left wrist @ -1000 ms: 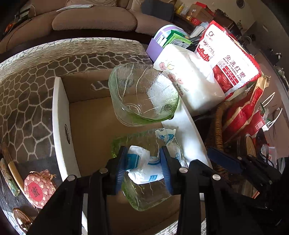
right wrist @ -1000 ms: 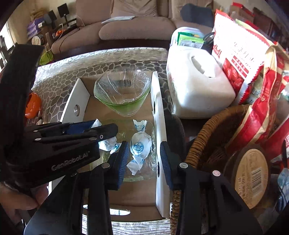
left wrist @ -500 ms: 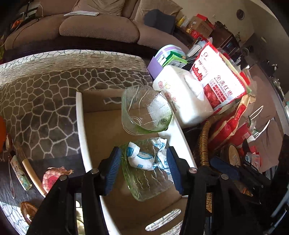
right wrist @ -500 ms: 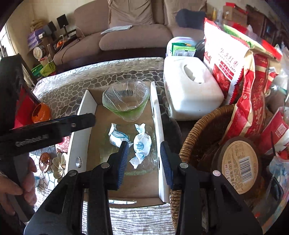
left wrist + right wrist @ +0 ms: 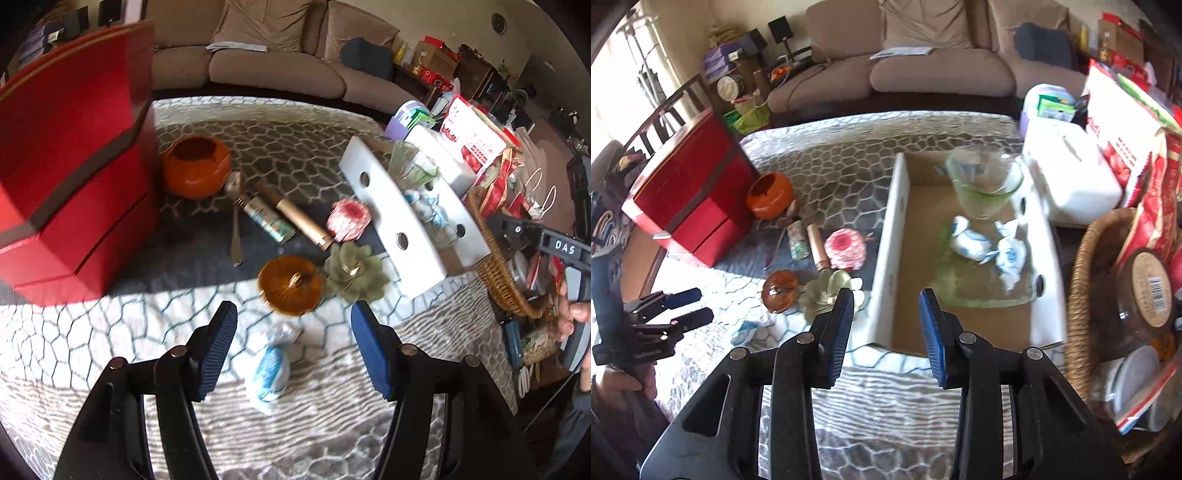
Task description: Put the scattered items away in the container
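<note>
A white sweet in a crinkled blue-printed wrapper [image 5: 269, 369] is seen on the patterned bench [image 5: 332, 424] just ahead of the left tongs [image 5: 293, 347], between and slightly beyond their blue pads, its long axis roughly in line with them. These tongs are empty and opening. The left hand is judged much the nearer. The right tongs [image 5: 886, 332] are held part-open, grasping nothing, above the near end of the white-walled cardboard box [image 5: 890, 236], well apart from the sweet
</note>
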`<state>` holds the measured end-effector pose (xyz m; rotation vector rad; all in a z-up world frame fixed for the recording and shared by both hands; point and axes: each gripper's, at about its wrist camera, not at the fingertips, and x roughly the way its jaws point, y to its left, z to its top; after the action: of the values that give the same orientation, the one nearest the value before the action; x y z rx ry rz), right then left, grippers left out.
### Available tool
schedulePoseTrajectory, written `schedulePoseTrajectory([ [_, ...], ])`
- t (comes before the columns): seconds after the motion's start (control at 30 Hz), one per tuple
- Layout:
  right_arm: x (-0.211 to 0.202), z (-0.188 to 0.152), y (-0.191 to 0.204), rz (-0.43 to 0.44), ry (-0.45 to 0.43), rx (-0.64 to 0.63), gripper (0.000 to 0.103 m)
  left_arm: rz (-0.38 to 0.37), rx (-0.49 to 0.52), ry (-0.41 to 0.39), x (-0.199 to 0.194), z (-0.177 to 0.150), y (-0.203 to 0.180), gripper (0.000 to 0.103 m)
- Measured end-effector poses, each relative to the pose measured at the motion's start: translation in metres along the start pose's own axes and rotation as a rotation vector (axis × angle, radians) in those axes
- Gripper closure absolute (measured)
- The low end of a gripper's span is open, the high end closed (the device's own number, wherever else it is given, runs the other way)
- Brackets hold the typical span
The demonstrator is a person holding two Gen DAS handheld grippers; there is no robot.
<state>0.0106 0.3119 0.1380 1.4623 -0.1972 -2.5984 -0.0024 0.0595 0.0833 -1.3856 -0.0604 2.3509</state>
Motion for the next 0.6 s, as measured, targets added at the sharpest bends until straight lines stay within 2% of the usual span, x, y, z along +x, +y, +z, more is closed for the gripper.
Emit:
schedulePoseTrajectory([
  [0.07, 0.010, -0.008, 0.025, 0.034, 0.020, -0.023, 0.068, 0.024, -0.025, 0.009, 0.003, -0.019, 0.015, 0.039],
  [0.17, 0.029, -0.019, 0.058, 0.079, 0.065, -0.038, 0.067, 0.013, -0.056, 0.011, 0.013, -0.037, 0.024, 0.039],
  [0.23, 0.042, -0.027, 0.074, 0.126, 0.097, -0.021, 0.058, 0.001, -0.008, -0.010, 0.018, -0.044, 0.018, 0.039],
  [0.33, 0.060, -0.037, 0.091, 0.186, 0.133, 0.022, 0.057, 0.046, 0.086, -0.028, 0.029, -0.051, 0.005, 0.039],
  [0.43, 0.079, -0.045, 0.100, 0.223, 0.170, 0.062, 0.057, 0.046, 0.110, -0.020, 0.039, -0.054, 0.003, 0.039],
  [0.53, 0.096, -0.047, 0.104, 0.241, 0.198, 0.089, 0.056, 0.027, 0.097, -0.052, 0.040, -0.054, 0.007, 0.039],
  [0.57, 0.100, -0.047, 0.104, 0.246, 0.201, 0.100, 0.056, 0.017, 0.084, -0.062, 0.040, -0.053, 0.009, 0.058],
  [0.6, 0.103, -0.047, 0.102, 0.248, 0.201, 0.110, 0.057, -0.002, 0.073, -0.062, 0.041, -0.053, 0.011, 0.071],
])
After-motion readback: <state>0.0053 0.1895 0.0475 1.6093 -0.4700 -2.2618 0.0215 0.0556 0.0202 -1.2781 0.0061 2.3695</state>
